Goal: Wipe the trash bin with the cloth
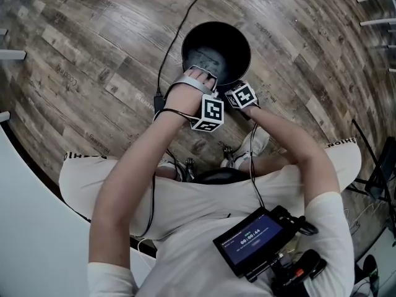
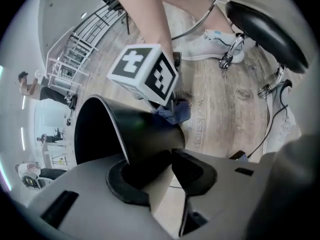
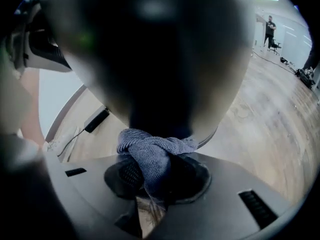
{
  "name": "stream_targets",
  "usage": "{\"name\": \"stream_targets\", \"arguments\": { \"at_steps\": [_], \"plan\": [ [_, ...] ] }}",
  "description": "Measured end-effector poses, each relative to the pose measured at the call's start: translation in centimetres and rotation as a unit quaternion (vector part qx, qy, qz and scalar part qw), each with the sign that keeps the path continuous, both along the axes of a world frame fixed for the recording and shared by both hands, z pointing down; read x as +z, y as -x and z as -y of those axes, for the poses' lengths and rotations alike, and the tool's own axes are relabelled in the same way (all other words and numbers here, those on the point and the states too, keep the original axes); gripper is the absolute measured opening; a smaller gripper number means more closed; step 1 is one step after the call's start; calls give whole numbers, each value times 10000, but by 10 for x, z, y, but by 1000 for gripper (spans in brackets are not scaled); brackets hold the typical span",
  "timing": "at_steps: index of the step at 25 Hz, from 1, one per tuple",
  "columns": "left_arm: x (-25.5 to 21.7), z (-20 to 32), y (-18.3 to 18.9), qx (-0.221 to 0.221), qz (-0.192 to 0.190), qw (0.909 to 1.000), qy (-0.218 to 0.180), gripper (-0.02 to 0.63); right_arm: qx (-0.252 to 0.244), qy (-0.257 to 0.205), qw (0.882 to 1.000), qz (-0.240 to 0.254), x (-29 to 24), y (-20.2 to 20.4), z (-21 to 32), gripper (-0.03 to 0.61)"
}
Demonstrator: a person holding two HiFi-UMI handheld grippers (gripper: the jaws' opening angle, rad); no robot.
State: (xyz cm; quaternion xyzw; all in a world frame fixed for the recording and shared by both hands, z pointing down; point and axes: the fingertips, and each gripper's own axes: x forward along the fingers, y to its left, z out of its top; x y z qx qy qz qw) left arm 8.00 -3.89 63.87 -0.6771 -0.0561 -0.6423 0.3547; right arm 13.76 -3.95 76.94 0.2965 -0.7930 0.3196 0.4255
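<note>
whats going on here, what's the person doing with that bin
A person is wiping a black bin with two hand-held grippers. The left gripper is clamped on the bin's rim, apparently to steady it. The right gripper is shut on a blue-grey cloth, which sits against the bin's outer wall.

Wood floor (image 1: 93,54). A black cable (image 1: 183,22) runs left of the left gripper (image 1: 206,74); white sneakers (image 1: 257,142), a stool (image 1: 216,177) and a lit screen (image 1: 253,240) sit behind it.
</note>
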Motion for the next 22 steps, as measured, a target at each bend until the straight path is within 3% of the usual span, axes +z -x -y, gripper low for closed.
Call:
{"name": "stream_targets", "arguments": {
  "at_steps": [3,6,9,11,18,22],
  "plan": [
    [3,-6,-6,-80,-219,9995,233,139,182,-56,9997,-165,31,-3,1,97],
    [2,0,-6,-84,-272,9992,288,140,374,-296,9989,9,40,-1,12,97],
    [2,-3,-5,-52,-216,9992,330,139,385,37,9992,89,38,-3,7,97],
    [3,-4,-6,-75,-195,9992,344,140,282,325,9990,-127,33,-8,3,98],
    [-5,-7,2,-245,-416,9971,594,164,-63,162,9995,-249,-22,-16,-5,97],
    [-22,-6,5,-433,-638,9926,940,213,-59,-42,9999,114,-74,-5,-2,97]
  ]
}}
